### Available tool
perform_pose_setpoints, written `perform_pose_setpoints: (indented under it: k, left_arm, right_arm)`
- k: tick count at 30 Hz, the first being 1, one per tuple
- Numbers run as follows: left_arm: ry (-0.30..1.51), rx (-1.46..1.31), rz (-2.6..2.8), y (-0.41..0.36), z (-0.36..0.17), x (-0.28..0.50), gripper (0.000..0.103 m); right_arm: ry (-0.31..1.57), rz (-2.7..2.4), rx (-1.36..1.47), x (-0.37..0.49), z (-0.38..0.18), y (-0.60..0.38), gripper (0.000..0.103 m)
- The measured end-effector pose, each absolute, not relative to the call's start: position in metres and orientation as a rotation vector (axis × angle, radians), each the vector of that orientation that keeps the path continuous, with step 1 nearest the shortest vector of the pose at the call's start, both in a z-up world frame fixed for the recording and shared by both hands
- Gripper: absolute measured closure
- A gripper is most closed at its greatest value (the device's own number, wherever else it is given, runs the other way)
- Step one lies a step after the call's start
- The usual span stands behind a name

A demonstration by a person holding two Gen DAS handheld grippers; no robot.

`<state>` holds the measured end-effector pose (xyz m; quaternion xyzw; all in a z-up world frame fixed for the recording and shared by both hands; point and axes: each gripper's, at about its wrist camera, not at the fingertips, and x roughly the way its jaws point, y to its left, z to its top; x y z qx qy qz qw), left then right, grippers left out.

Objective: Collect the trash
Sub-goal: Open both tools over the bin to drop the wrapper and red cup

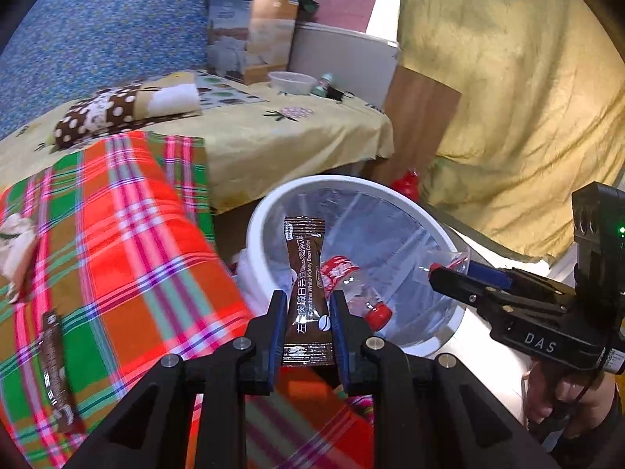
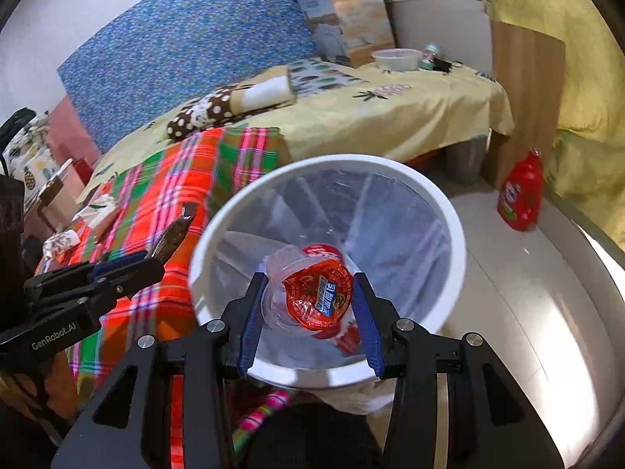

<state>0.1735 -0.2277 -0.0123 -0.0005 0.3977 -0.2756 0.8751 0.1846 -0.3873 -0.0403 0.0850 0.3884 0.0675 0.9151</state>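
one bin (image 1: 258, 234), two brown sachets (image 1: 308, 289).

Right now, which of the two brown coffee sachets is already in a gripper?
The coffee sachet standing upright between the left gripper pads, over the white bin. The other sachet lies flat on the plaid blanket, untouched.

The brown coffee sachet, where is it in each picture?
Left wrist view: the brown coffee sachet stands bottom centre, pinched between the left gripper fingers, in front of the bin.
Right wrist view: the sachet is at middle left, sticking out of the left gripper.
Shared landmark: the white round plastic bin.
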Motion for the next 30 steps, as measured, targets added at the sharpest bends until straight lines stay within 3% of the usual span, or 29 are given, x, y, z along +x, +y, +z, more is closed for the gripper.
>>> perform_pose_setpoints:
  k: [13,30]
  left_arm:
    - [0.88,0.002,-0.613,-0.261,-0.03,0.196,0.08]
    - [0.861,-0.058,-0.595,-0.236,-0.019,0.187,0.08]
  right_arm:
    - [0.84,0.085,0.199,0.191,-0.052,-0.409,0.057]
    - [0.811,0.081,0.188,0.188,-0.042,-0.406,0.056]
